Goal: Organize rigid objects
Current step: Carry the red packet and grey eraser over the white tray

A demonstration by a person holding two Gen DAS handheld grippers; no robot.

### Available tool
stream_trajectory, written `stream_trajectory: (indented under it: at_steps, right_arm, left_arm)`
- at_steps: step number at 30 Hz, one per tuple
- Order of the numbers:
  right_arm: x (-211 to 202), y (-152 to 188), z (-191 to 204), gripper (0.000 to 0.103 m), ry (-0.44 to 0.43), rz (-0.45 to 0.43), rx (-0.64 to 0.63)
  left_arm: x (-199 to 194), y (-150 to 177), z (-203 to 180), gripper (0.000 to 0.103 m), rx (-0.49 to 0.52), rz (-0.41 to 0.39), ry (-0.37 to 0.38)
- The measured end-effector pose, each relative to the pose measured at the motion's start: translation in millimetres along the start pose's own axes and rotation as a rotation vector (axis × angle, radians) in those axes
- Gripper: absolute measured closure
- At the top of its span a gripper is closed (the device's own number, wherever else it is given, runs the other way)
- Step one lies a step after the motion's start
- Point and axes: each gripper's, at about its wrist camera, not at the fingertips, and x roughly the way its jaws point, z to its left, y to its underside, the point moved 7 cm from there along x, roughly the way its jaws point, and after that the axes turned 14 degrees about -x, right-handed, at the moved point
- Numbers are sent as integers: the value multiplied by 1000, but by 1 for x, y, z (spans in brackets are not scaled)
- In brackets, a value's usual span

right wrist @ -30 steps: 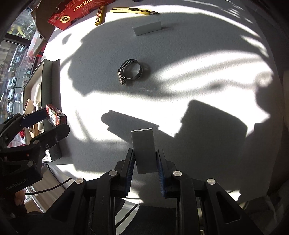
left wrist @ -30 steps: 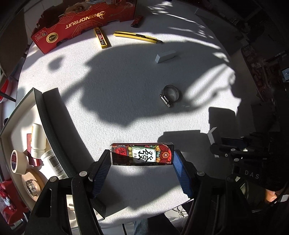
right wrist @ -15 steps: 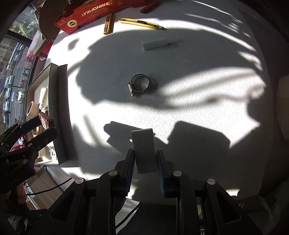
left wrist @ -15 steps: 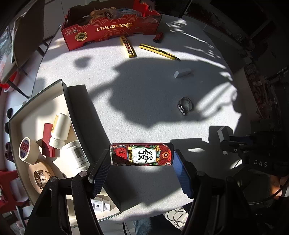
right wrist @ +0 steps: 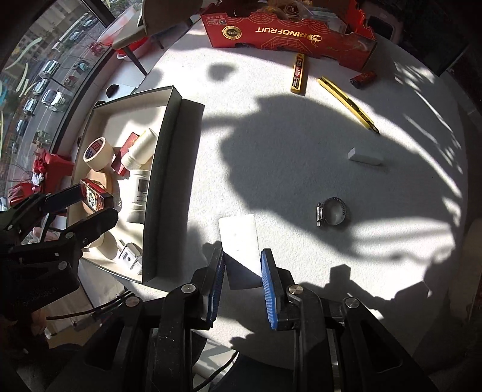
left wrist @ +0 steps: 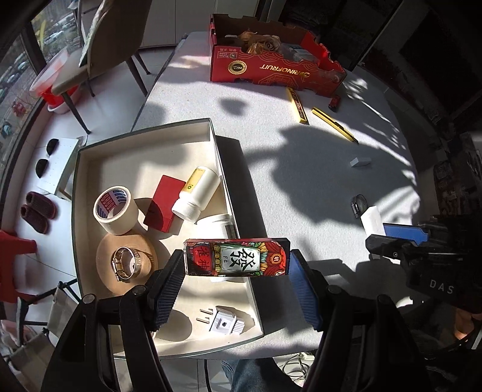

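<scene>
My left gripper (left wrist: 238, 265) is shut on a red patterned card box (left wrist: 237, 257) and holds it above the right rim of a white open tray (left wrist: 144, 132); it also shows in the right wrist view (right wrist: 93, 196). The tray holds tape rolls (left wrist: 114, 209), a white bottle (left wrist: 195, 193), a red box (left wrist: 164, 202), a metal band (left wrist: 126, 262) and a plug (left wrist: 224, 322). My right gripper (right wrist: 242, 265) is shut on a white flat block (right wrist: 241, 244) above the table, right of the tray (right wrist: 159, 181).
On the white table lie a hose clamp (right wrist: 333, 211), a white eraser block (right wrist: 364, 156), a yellow utility knife (right wrist: 346, 102), a yellow blade case (right wrist: 298, 74), a red lighter (right wrist: 363, 79) and a red RINOFRUIT carton (right wrist: 286, 27). Chairs (left wrist: 99, 54) stand at the left.
Both grippers have moved left with their loads. The left gripper now holds the card box over the tray's rim; the whole tray has come into view.
</scene>
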Motion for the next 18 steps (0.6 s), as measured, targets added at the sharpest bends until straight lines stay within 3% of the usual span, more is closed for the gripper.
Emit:
stream_trajectory:
  at_steps: [9,18]
  right_arm:
    - [13,-51,76,77,-73,-29,-145]
    - [21,-83,111,77,-112,-32,-175]
  left_arm:
    - [-13,4,83,31,-179,-30,-93]
    - [-8,-4,111,31,-233,-32,-130]
